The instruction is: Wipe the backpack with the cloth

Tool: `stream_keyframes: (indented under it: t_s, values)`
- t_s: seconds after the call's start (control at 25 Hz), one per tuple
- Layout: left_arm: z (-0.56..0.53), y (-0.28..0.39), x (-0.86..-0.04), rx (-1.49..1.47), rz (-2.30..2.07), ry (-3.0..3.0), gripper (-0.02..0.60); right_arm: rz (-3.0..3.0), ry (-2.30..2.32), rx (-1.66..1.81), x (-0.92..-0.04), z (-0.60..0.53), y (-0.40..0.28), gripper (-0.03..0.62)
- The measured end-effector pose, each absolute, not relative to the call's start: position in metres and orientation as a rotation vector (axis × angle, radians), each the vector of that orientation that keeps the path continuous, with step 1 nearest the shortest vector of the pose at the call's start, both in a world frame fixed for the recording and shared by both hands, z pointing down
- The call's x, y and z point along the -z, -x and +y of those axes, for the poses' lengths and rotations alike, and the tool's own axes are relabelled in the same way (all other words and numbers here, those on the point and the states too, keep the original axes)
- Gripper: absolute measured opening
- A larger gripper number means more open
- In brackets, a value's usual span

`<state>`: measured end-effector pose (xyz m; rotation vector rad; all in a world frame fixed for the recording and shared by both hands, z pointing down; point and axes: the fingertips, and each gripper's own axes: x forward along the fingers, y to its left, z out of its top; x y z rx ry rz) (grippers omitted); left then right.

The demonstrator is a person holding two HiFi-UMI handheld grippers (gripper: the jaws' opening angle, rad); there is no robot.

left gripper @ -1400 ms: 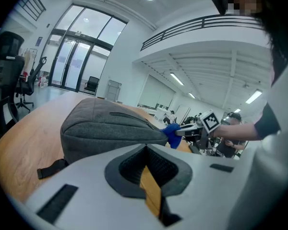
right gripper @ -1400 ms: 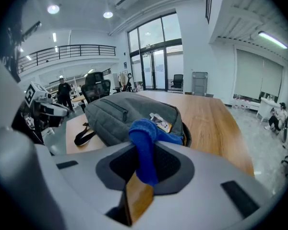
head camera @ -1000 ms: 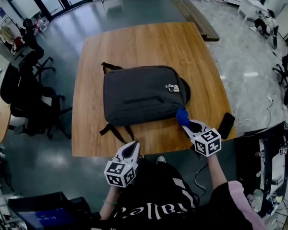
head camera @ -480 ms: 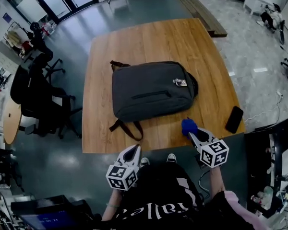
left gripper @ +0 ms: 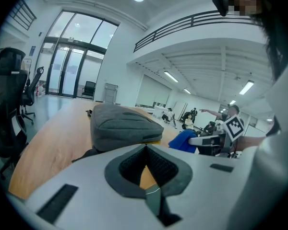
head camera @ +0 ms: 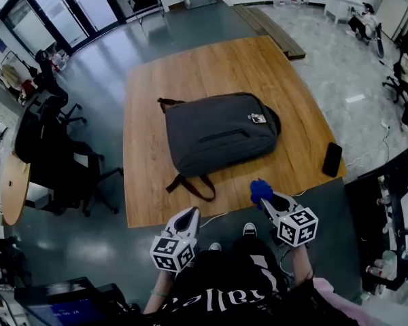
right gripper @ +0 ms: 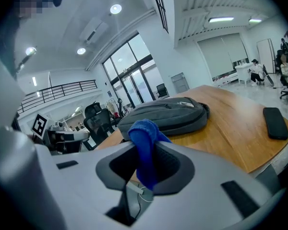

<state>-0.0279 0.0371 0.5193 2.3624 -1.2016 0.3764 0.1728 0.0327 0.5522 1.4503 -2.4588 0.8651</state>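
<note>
A dark grey backpack (head camera: 219, 132) lies flat in the middle of the wooden table (head camera: 156, 182); it also shows in the left gripper view (left gripper: 122, 126) and the right gripper view (right gripper: 165, 115). My right gripper (head camera: 263, 197) is shut on a blue cloth (head camera: 260, 190), held just past the table's near edge, apart from the backpack. The cloth (right gripper: 145, 150) hangs pinched between the jaws. My left gripper (head camera: 188, 216) hovers off the near edge, shut and empty, the jaws meeting (left gripper: 145, 169).
A black phone (head camera: 332, 159) lies near the table's right edge, also seen in the right gripper view (right gripper: 275, 122). Black office chairs (head camera: 54, 161) stand left of the table. A backpack strap (head camera: 190, 182) trails toward the near edge. Desks and people fill the room's far right.
The right gripper with the blue cloth has drawn back from the backpack's near right corner to beyond the table edge. The view has shifted; the left gripper stays low by the edge.
</note>
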Motion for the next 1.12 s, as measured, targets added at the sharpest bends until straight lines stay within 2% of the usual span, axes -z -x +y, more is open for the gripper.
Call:
stream_keyframes:
  t_s: [0.36, 0.76, 1.12]
  values:
    - [0.073, 0.087, -0.514, -0.359, -1.034, -2.458, -0.002, -2.466, -1.634, -0.926, -0.526, 0.084, -0.082, 0.067]
    - [0.109, 0.07, -0.524, -0.367, -0.796, -2.531, -0.002, -2.355, -1.793, -0.957, -0.526, 0.158, -0.066, 0.066]
    - [0.12, 0.045, -0.511, -0.366, -0.704, -2.573, -0.002, -2.342, -1.827, -0.938, -0.511, 0.173, -0.069, 0.066]
